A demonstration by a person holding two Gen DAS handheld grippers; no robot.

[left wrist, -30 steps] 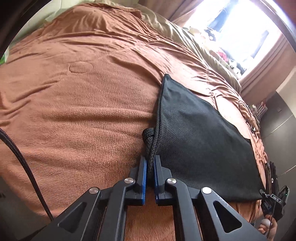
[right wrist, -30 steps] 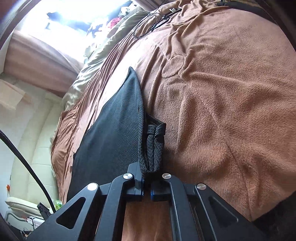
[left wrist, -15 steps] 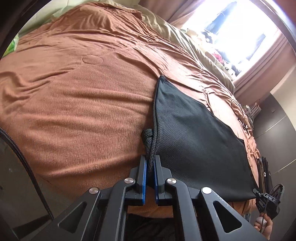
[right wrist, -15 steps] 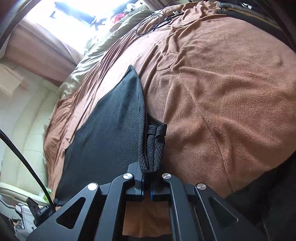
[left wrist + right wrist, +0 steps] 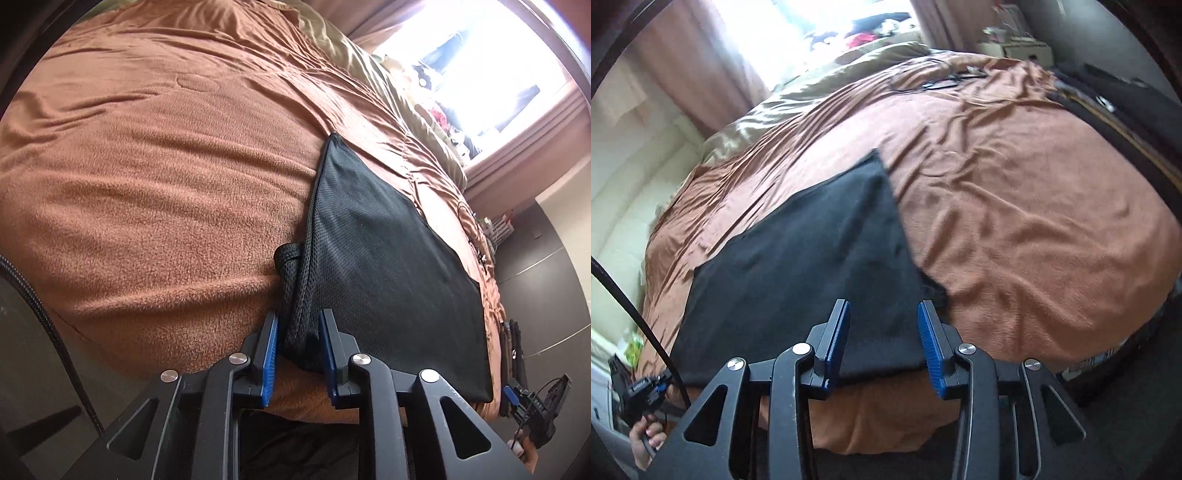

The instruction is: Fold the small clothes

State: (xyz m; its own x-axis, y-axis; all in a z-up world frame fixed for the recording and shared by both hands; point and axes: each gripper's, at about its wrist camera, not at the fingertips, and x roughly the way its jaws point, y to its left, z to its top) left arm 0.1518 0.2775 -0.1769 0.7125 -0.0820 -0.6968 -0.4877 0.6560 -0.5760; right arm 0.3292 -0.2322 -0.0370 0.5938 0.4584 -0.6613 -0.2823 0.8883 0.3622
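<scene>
Left wrist view: a black mesh garment (image 5: 388,266), folded into a flat, roughly four-sided panel, lies on a rust-brown fleece blanket (image 5: 155,192) spread over a bed. Its weave shows as fine netting, its surface is smooth, and a corded seam runs along the left edge up to a sharp far corner. At the near left corner the cloth bunches into a thick roll with a small loop sticking out to the side. The left gripper (image 5: 298,354) has just been opening: its blue-padded jaws stand a little apart with that bunched corner between them, and the pads no longer squeeze it. An olive satin cover (image 5: 376,77) lies beyond the blanket, toward a bright window (image 5: 472,62).

Right wrist view: this picture is blurred. The same garment (image 5: 805,258) reads as a dark flat sheet near the bed's front edge, one corner pointing away. The right gripper (image 5: 884,350) has also just been opening; its jaws are spread, above the garment's near edge, gripping nothing. At the lower left a hand (image 5: 646,441) holds the other tool's handle.
</scene>
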